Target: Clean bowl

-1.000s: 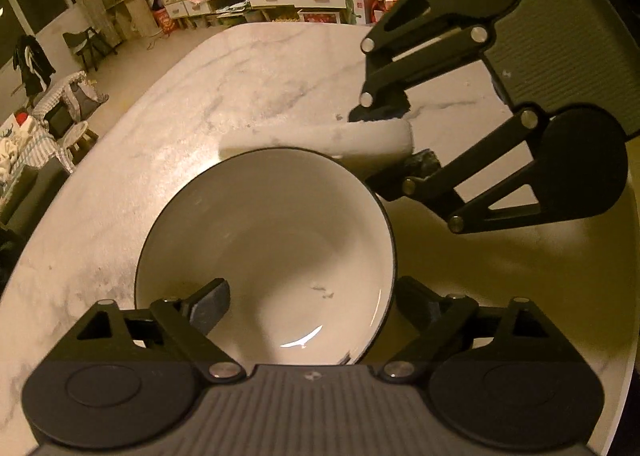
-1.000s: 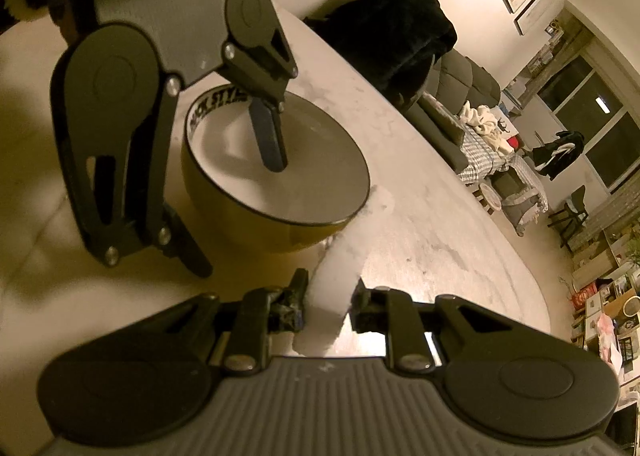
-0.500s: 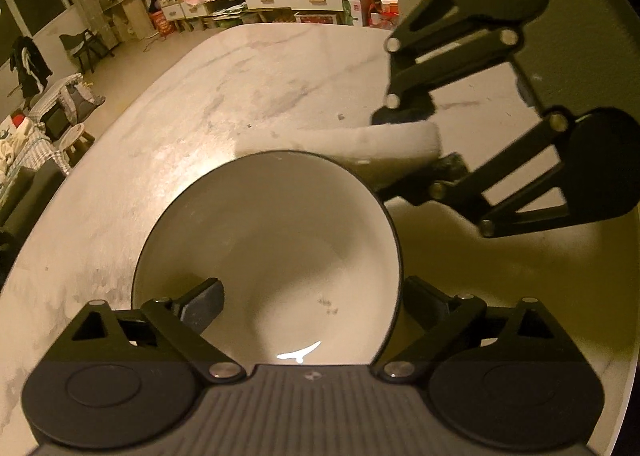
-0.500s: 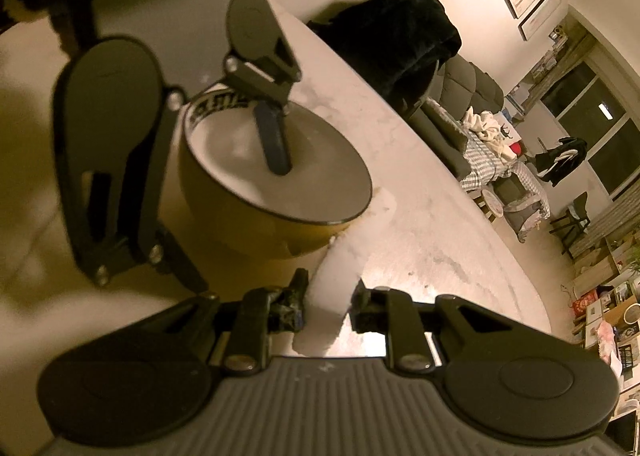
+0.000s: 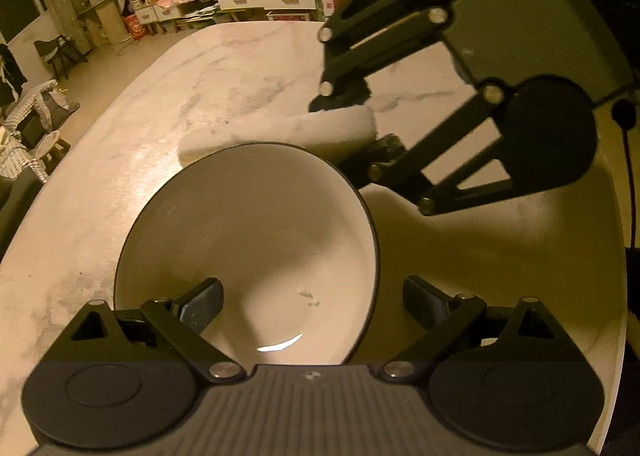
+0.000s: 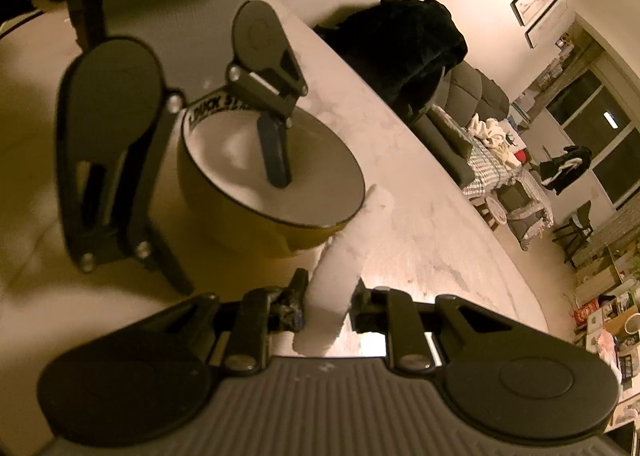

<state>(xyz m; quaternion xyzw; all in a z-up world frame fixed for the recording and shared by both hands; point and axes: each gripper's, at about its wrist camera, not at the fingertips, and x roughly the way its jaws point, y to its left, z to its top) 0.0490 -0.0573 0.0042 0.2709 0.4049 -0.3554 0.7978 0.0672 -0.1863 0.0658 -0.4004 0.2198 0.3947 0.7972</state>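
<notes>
The round ceramic bowl (image 5: 256, 223) is creamy white inside with a thin black rim line, mustard-yellow outside (image 6: 240, 223) and bears black lettering on a white band under the rim (only partly readable). The soft folded white cloth (image 6: 340, 256) is plain, and the marble tabletop (image 5: 224, 79) is off-white with faint grey veins. Both matte plastic grippers, left (image 5: 312, 298) and right (image 6: 327, 296), are black with 2 dark fingers each and ribbed grey bodies.

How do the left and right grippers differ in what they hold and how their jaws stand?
The left gripper straddles the bowl wall, one finger inside, one outside, jaws wide; whether they press it is unclear. The right gripper is shut narrowly on a white sponge. The left sits at the bowl's near rim; the right holds its sponge just outside the bowl's rim. Both are black two-finger grippers over the marble table.
</notes>
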